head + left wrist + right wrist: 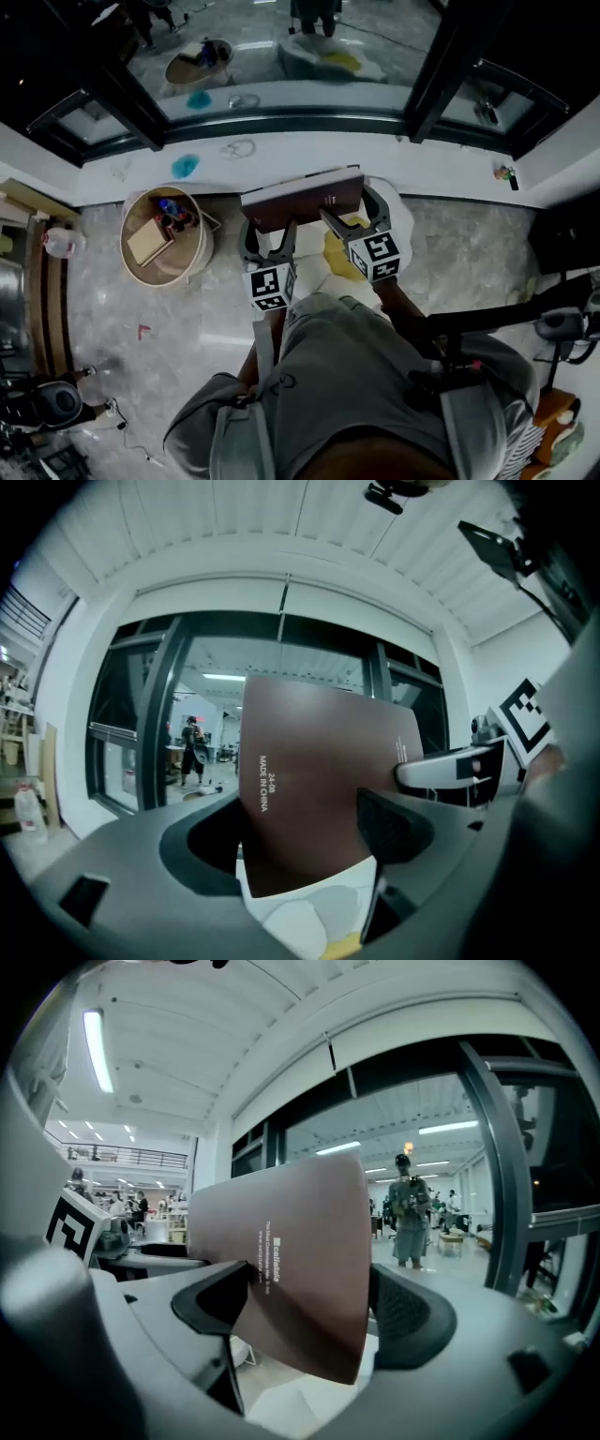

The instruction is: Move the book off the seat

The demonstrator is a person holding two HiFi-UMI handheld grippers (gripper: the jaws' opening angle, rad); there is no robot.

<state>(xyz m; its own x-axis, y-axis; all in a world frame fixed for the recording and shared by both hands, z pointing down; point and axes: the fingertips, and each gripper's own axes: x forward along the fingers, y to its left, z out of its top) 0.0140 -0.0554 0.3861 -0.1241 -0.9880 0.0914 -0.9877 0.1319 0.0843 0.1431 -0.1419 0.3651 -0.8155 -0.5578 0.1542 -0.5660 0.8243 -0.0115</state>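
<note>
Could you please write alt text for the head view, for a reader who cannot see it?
Seen from above, a person's left gripper and right gripper both clamp a dark brown book, held over a white seat. A round wooden tub of small items stands on the floor to the left.

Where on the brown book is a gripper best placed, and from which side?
Probably near each end of its lower edge, from the person's side, jaws across the covers, as the left gripper and right gripper hold it. The book is wide, flat and roughly upright.
</note>
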